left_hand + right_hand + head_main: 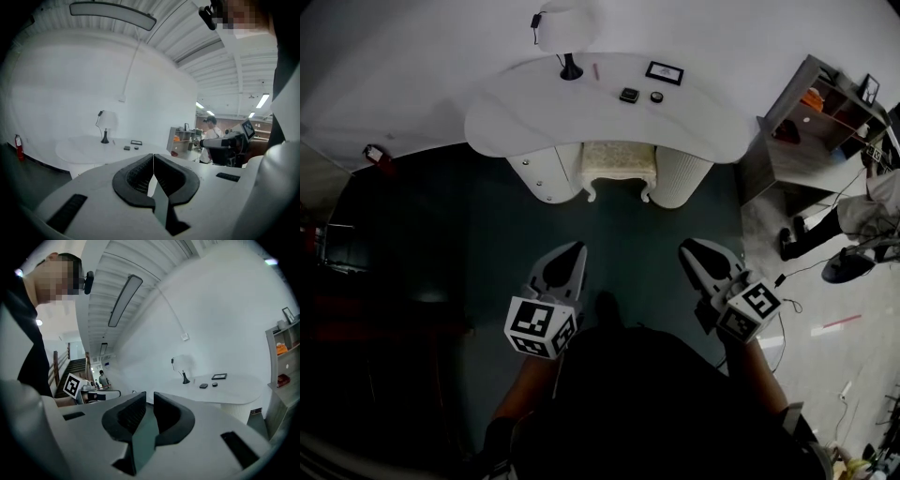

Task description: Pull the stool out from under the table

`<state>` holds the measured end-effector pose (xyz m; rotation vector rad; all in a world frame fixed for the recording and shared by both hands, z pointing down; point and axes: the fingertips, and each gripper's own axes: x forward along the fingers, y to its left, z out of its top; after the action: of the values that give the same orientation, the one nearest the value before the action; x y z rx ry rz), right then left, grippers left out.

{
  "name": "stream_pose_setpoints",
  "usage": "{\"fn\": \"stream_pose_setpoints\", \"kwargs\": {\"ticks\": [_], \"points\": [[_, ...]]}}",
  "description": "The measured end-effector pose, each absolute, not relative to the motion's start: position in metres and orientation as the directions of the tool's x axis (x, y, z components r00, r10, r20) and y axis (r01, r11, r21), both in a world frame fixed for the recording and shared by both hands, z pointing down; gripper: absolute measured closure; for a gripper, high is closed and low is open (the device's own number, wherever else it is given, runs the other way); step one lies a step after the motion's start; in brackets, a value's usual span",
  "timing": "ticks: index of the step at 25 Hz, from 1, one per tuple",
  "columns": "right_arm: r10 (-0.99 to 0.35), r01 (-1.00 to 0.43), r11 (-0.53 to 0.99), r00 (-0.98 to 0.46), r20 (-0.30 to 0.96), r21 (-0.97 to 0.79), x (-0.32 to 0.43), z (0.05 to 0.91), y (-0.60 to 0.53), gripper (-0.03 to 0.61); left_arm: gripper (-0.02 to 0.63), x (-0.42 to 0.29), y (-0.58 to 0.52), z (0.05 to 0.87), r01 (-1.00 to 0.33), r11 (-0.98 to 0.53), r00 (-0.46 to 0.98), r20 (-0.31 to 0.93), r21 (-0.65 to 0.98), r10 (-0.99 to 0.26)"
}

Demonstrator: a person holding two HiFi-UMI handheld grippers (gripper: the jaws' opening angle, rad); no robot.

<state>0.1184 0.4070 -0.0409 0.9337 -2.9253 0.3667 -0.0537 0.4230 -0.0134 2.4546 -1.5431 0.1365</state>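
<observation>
A cream upholstered stool [619,161] with carved white legs stands tucked under the front of the white curved table [534,117], between its two rounded pedestals. Both grippers hang well short of it over the dark floor. My left gripper [574,247] points toward the stool with its jaws closed tip to tip and nothing in them [153,157]. My right gripper [687,246] is level with it on the right; its jaws [149,397] stand a narrow gap apart, empty. The stool is hidden in both gripper views; only the table top [84,150] [234,387] shows there.
On the table are a lamp [565,33], a picture frame [664,72] and two small dark items [629,95]. A grey shelf unit [811,122] and a standing person [862,211] are at the right. A fire extinguisher [377,157] sits at the left wall.
</observation>
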Motion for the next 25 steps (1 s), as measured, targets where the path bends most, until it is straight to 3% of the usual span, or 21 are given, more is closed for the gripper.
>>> {"fn": "stream_pose_setpoints", "kwargs": {"ticks": [11,25], "points": [[-0.552,-0.576,0.781,-0.817,0.164,-0.239,0.071,-0.028,0.317,0.558,0.598,-0.094,0.332,-0.004,-0.885,-0.439,0.465,0.232,0.156,-0.854],[-0.467,-0.498,0.823,-0.867,0.175,-0.273,0.097,0.003,0.182,0.558,0.598,-0.052,0.210,0.017,-0.906,-0.388,0.422,0.290,0.169,-0.859]]}}
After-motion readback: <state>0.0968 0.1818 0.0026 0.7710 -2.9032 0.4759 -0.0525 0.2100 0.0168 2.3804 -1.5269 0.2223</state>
